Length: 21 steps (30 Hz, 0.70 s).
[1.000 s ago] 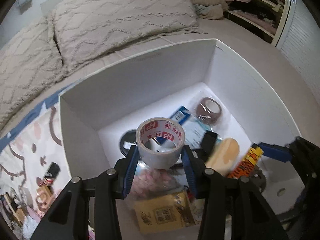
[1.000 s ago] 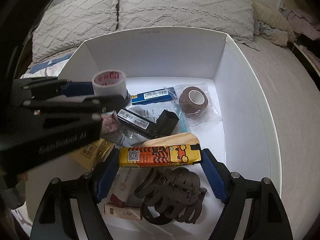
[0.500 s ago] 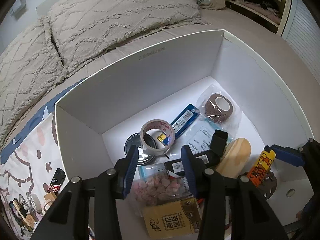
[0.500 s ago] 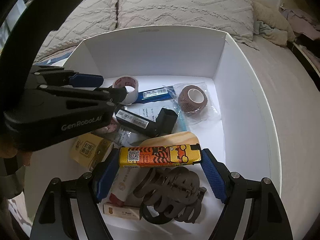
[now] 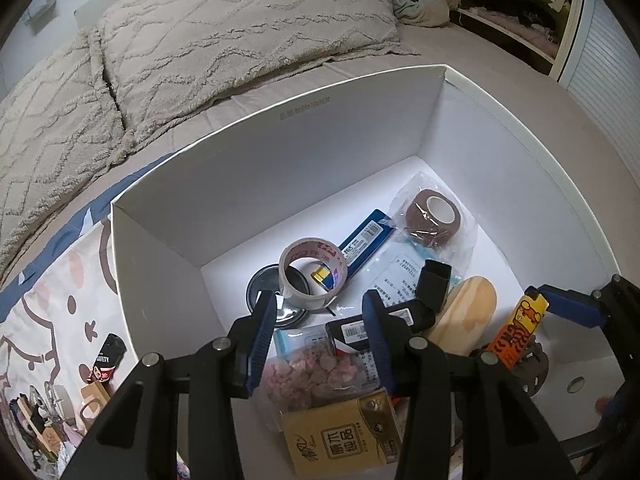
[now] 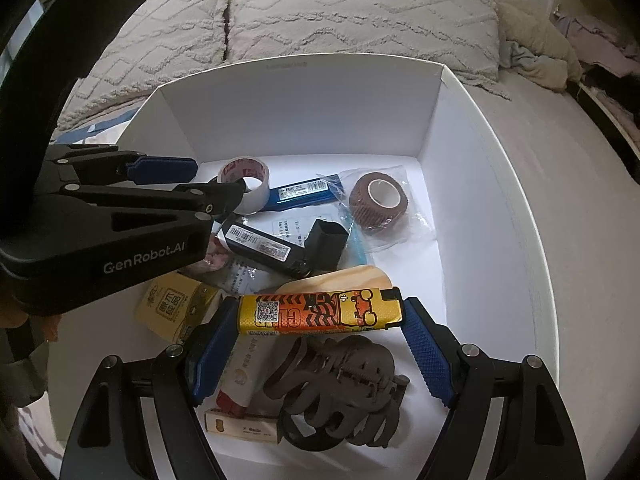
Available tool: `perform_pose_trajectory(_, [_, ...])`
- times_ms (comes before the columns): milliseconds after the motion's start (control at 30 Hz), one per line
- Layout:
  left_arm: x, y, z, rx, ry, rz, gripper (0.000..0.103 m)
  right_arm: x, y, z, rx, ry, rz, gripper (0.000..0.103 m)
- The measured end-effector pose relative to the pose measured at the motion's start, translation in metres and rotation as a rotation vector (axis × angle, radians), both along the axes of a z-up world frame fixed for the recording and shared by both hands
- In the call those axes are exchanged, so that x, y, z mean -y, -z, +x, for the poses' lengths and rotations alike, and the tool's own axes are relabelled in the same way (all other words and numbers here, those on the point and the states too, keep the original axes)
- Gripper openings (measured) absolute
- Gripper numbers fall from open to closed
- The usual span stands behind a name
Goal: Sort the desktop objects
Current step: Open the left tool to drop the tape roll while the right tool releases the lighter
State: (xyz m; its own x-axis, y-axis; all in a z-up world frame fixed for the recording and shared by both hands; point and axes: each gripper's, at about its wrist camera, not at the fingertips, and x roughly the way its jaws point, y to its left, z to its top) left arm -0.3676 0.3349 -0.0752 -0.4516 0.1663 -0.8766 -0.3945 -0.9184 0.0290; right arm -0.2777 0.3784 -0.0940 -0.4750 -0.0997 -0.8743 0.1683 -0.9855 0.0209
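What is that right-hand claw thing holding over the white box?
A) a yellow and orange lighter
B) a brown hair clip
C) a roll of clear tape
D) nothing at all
A: the right gripper has its two blue pads pressed on the ends of the yellow and orange lighter, above the white box.

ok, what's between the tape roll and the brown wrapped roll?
A flat blue pack lies there; the right wrist view shows it clearest.

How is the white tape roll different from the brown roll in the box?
The white tape roll is loose and printed in red; the brown roll is plain and sealed in a clear bag. The white one sits nearer the box's left wall, the brown nearer the right. Both are hollow rings lying inside the white box.
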Motion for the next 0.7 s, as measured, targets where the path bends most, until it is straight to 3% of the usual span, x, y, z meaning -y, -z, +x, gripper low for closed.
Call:
perform_pose_trajectory(400, [0.0035,-0.0019,-0.0005,0.000,0.002,0.027,0.044,-0.0079,-0.0008,0.0032,0.006,-0.009,-0.072,0.081])
perform_pose_trajectory(700, [0.0062,-0.0085,0.0035,-0.043,-0.014,0.016,0.044,-0.0086,-0.0053,0.0072,-0.029,-0.019,-0.071,0.081])
